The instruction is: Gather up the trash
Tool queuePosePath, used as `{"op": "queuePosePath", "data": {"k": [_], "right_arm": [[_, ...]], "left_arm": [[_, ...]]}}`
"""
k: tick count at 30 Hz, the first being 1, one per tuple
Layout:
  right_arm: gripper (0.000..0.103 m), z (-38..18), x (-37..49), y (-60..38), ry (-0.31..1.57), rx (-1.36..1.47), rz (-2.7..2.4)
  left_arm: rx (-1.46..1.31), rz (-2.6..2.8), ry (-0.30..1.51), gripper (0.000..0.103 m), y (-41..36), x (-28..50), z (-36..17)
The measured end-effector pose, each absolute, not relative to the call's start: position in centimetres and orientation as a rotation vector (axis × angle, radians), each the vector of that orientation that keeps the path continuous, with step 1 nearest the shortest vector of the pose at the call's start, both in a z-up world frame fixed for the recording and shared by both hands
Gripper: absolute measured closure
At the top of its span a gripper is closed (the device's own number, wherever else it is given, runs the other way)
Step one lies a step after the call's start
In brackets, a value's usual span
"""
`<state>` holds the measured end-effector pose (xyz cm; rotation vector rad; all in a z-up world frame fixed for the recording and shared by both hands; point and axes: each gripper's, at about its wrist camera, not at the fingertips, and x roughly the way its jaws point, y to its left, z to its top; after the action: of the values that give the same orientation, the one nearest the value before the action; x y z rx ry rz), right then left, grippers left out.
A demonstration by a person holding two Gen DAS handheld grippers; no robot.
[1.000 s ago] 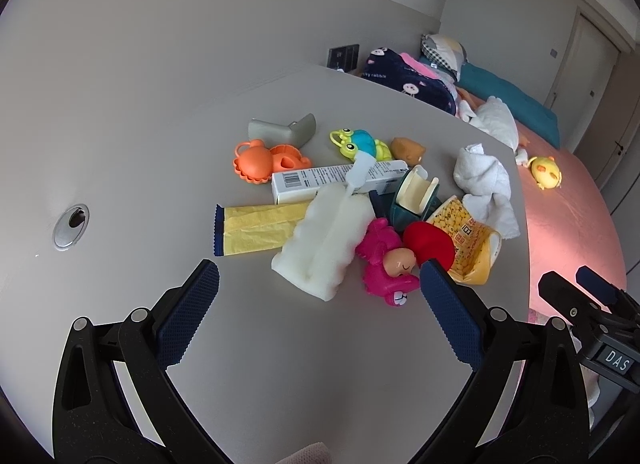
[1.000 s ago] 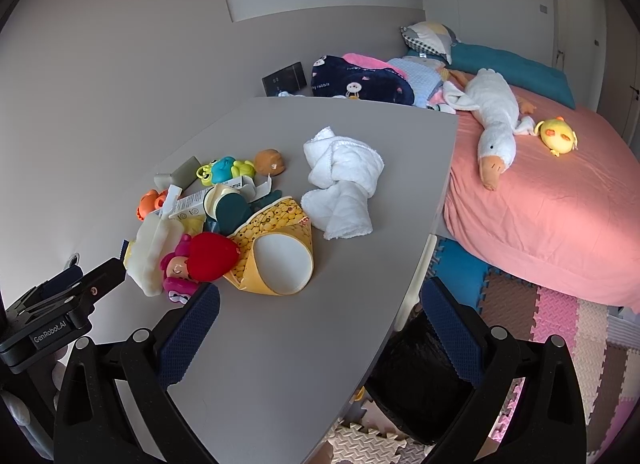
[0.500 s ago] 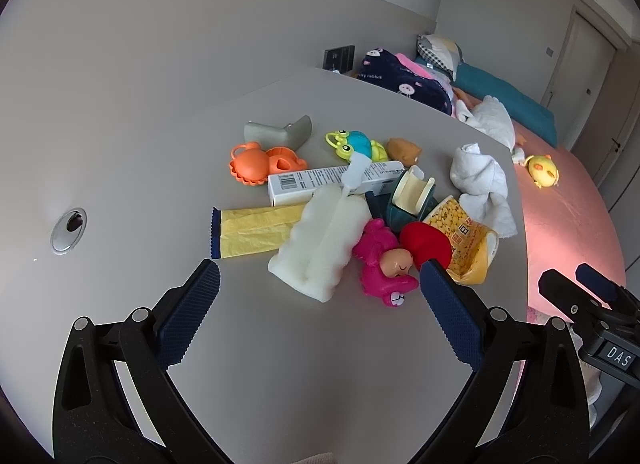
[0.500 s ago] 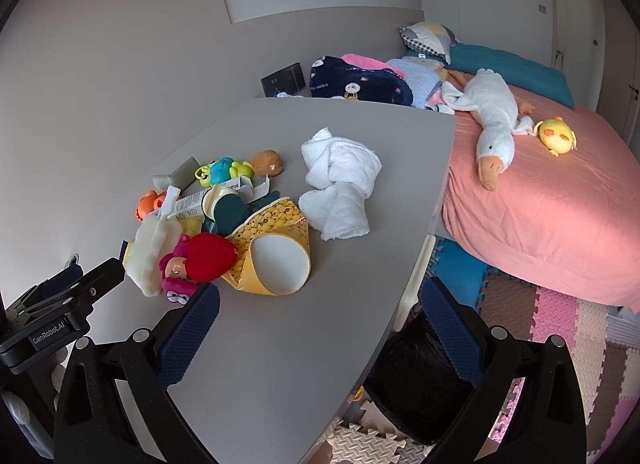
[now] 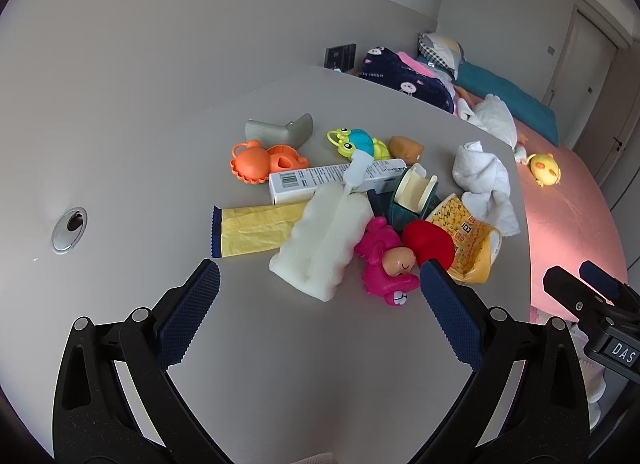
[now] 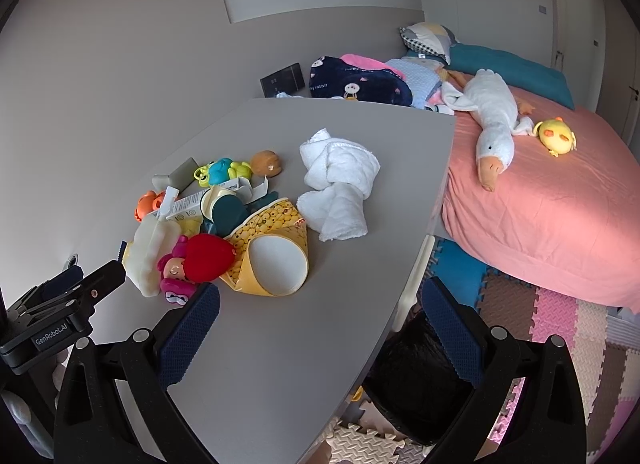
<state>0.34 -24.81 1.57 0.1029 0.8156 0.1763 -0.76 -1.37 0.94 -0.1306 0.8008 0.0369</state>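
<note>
From my feed I see a grey worktop [image 6: 280,344] with a curved edge, set against plain pale grey walls [image 5: 160,44]. A metal cable grommet [image 5: 69,229] sits in its surface. Beside it stands a bed [image 6: 560,224] with a salmon-pink sheet and a teal pillow [image 6: 508,64]. Coloured foam puzzle mats [image 6: 560,328] cover the floor. A pale door [image 6: 576,12] stands at the far wall. Light is soft and even.

My right tool [image 6: 320,300] is spread wide over the grey tabletop [image 6: 280,344], holding nothing. Just ahead sits a crushed yellow paper cup [image 6: 276,256] touching a red-hatted pink doll [image 6: 196,260], with a rolled white towel [image 6: 340,188] beside them. Black trash bag [image 6: 420,376] sits below the edge.
</note>
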Motion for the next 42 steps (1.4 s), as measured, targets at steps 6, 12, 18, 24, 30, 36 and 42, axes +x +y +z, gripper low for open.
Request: {"op": "queuePosePath", "data": {"k": [6,12,18,24,30,36,42], "right_arm": [[0.003,1.4,0.4,-24.9,0.817,0.103,0.174],[0.003,1.4,0.4,-24.9,0.818,0.102,0.175],[0.003,0.9,0.6,-25.3,0.825,0.104,0.178],[0.003,1.0,1.0,-25.2,0.793,0.085,0.185],[0.003,0.4,2.7,-25.4,0.812,0.096,0.2],[0.003,-0.1,4.9,-25.5,0.837,0.096,0.206],[0.003,-0.6,7.2,-25.3,0.852,0.092,0.213]], "left_arm": [[-0.12,0.037,0.805,0.006,-1.5,-0.7,0.9],[-0.123,0.038,0.816,0.006,-1.5,-0.7,0.8],[-0.129,0.058,0.835,0.006,-1.1,-0.4,0.1],[-0.128,0.07,0.826,0.006,-0.2,0.0,-0.3],[-0.144,0.071,0.831,0.006,0.1,1.4,-0.4],[-0.114,0.068,0.854,0.006,-0.2,3.5,-1.1],[-0.077,0.057,0.873,0.008,-0.7,5.1,-1.8]]}}
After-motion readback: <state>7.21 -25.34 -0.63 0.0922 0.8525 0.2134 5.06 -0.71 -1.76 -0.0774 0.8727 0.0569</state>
